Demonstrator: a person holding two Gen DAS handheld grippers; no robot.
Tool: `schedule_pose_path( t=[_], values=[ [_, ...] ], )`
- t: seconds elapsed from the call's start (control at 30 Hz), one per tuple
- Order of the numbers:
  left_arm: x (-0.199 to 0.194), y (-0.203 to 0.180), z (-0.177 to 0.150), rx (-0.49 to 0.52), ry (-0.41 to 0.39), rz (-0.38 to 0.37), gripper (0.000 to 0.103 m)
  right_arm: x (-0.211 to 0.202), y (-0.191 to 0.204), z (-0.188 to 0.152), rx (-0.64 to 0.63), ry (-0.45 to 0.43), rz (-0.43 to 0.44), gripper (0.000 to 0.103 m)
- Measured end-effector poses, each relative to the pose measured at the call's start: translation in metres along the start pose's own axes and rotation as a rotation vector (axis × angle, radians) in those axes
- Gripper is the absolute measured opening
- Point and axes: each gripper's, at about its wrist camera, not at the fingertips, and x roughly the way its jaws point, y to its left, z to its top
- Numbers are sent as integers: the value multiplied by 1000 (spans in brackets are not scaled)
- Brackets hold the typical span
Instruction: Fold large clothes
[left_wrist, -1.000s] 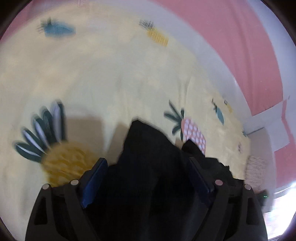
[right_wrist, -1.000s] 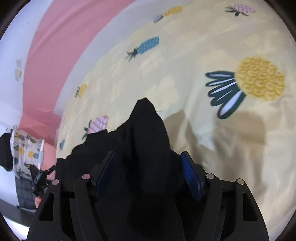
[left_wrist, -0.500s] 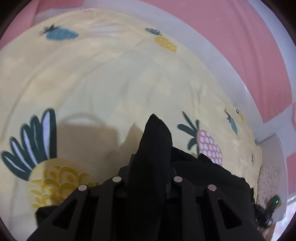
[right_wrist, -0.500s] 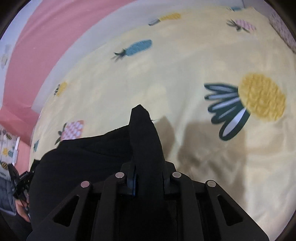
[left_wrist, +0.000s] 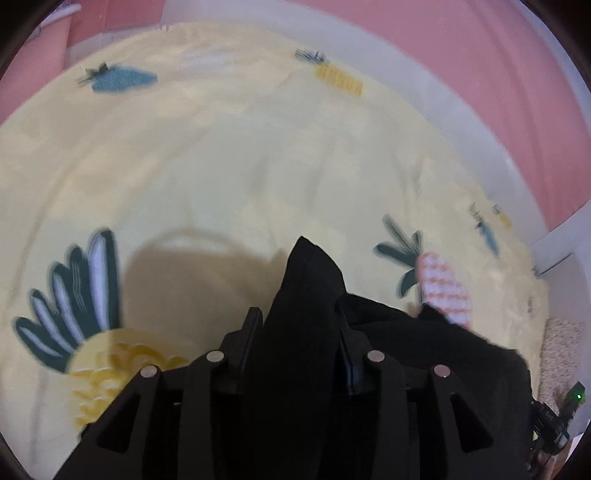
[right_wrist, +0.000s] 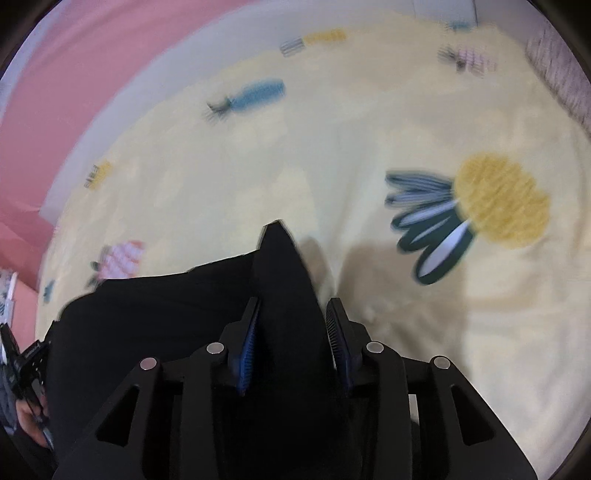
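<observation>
A black garment (left_wrist: 424, 350) lies bunched on a yellow pineapple-print bedsheet (left_wrist: 221, 184). One raised fold of it stands between the fingers of my left gripper (left_wrist: 297, 314), whose jaws are opening; the cloth fills the gap loosely. In the right wrist view the same garment (right_wrist: 147, 314) spreads to the left. Another peaked fold sits between the blue pads (right_wrist: 251, 332) of my right gripper (right_wrist: 293, 302). Its jaws are opening too, and a thin gap shows beside the right pad.
The bedsheet (right_wrist: 369, 129) stretches ahead and to both sides. A pink wall (left_wrist: 461, 55) and a grey bed edge (left_wrist: 424, 85) border it. A beige rug (left_wrist: 561, 339) lies off the bed's corner. A hand with a black device (right_wrist: 26, 369) shows at the lower left.
Both grippers closed on folds of the black garment, then their jaws widened again. Both views tilted up, so more of the sheet shows ahead.
</observation>
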Motion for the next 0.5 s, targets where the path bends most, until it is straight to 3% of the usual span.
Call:
schedule_pose_path(
  t=[0.13,0.23,0.37,0.43,0.5],
  values=[
    [-51,3,1,-6,-58,-59,39,-77,18,-24,-89,-123,21,37],
    [-104,-4,-20,65,-145,-85,39,-122,30,-69,-139,-182,29,37],
    [-154,-11,-90,195,-185,-131,39,-130,30,-132,-129,-172,-12,37],
    [-152,-5,-125,229,-153,-112,39,-112,17,-158,-100,-126,-49,37],
    [-131,9,-152,225,-77,-60,36,-100,8,-173,-134,-189,-92,37]
  ],
)
